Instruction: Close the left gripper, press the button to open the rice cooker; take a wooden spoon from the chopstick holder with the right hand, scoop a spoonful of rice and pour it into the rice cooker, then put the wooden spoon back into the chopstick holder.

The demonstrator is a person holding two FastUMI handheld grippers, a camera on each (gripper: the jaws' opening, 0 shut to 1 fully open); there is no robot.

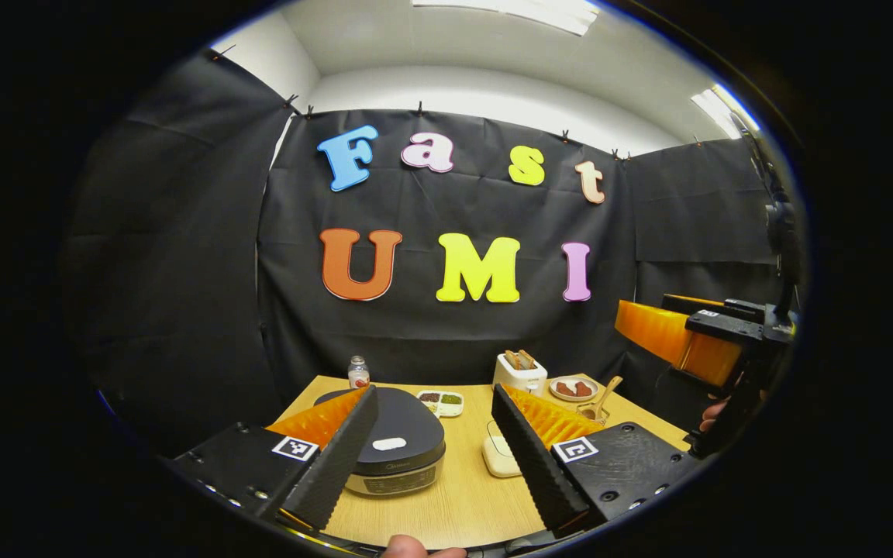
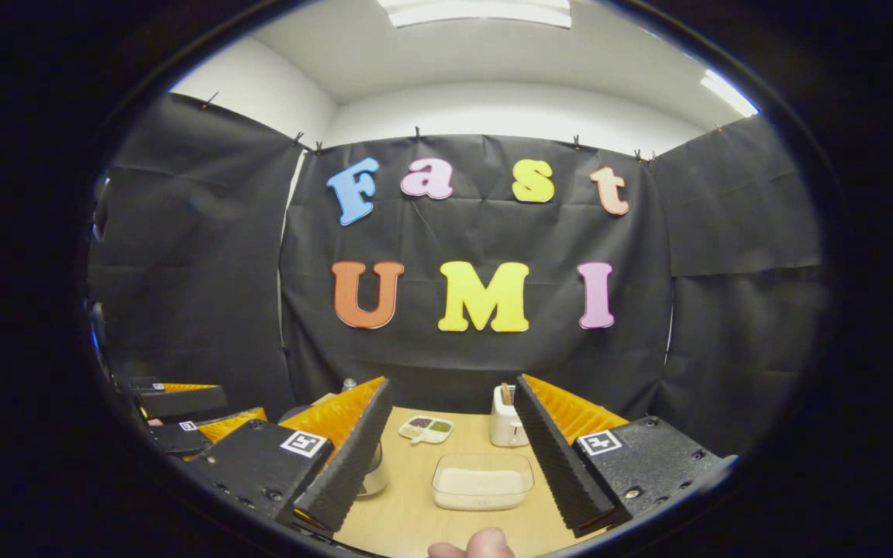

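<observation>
Two grippers hang above a light wooden table, both with jaws spread wide and nothing between them.

From the left gripper view, the left gripper is released over the near part of the table. Between its fingers sits the rice cooker, its dark lid down, with a pale oval button on top near the front. Just right of the cooker, partly hidden by the right finger, is a clear container of rice. Farther back stand a small bottle, a divided dish of seasonings, a white toaster with bread slices in it, and a plate of brownish food. The wooden spoon leans in the chopstick holder at the table's right side, close to the plate. The right gripper is held high at the right edge, with fingers of the hand holding it visible below it.

From the right gripper view, the right gripper is likewise released, with the container of rice lying on the table between its fingers. Behind are the divided dish and the toaster. The rice cooker peeks out beside the left finger. The left gripper shows low at the left edge, and a fingertip sits at the bottom.
</observation>
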